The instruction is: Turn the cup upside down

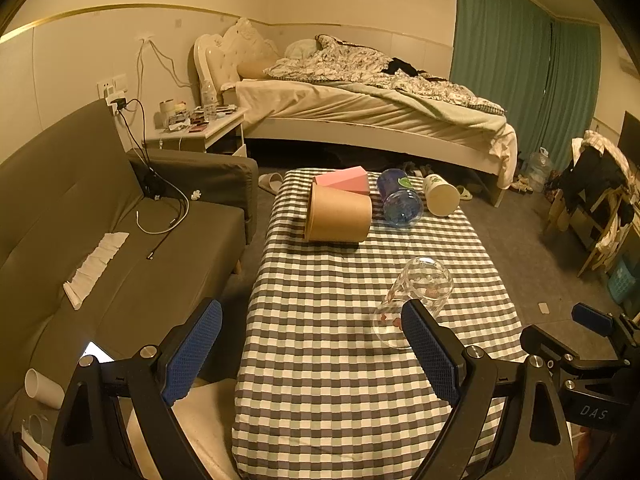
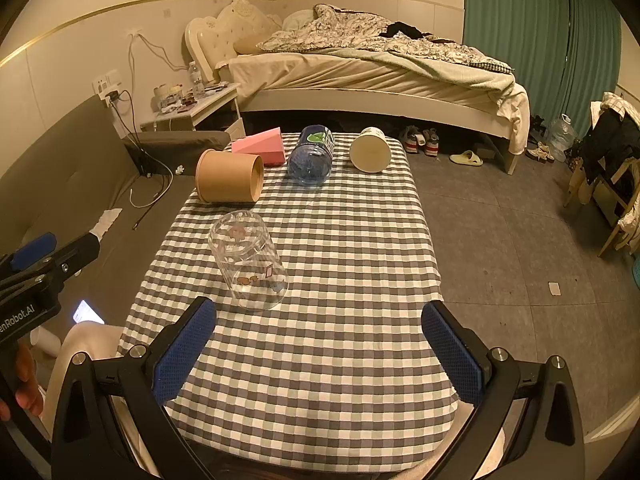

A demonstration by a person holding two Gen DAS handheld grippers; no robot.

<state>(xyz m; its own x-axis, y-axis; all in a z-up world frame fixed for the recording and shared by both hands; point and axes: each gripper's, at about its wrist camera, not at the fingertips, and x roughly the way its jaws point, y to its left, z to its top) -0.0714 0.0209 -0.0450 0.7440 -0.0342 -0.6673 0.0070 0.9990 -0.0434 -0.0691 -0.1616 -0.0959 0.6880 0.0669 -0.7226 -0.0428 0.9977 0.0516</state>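
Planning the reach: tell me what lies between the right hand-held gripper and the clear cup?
Only bare checkered cloth, per the right wrist view, between right hand-held gripper and clear cup.

Checkered table (image 2: 320,360), glass cup (image 2: 248,260), brown cup (image 2: 228,180), blue cup (image 2: 311,158), white cup (image 2: 370,152), pink block (image 2: 264,146)

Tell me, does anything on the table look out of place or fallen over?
Yes. All four cups lie on their sides on the checkered table: the clear glass cup nearest, then the brown paper cup, blue cup and white cup. No spill shows.

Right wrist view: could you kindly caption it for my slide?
Open right gripper faces a clear cup lying on the checkered table.
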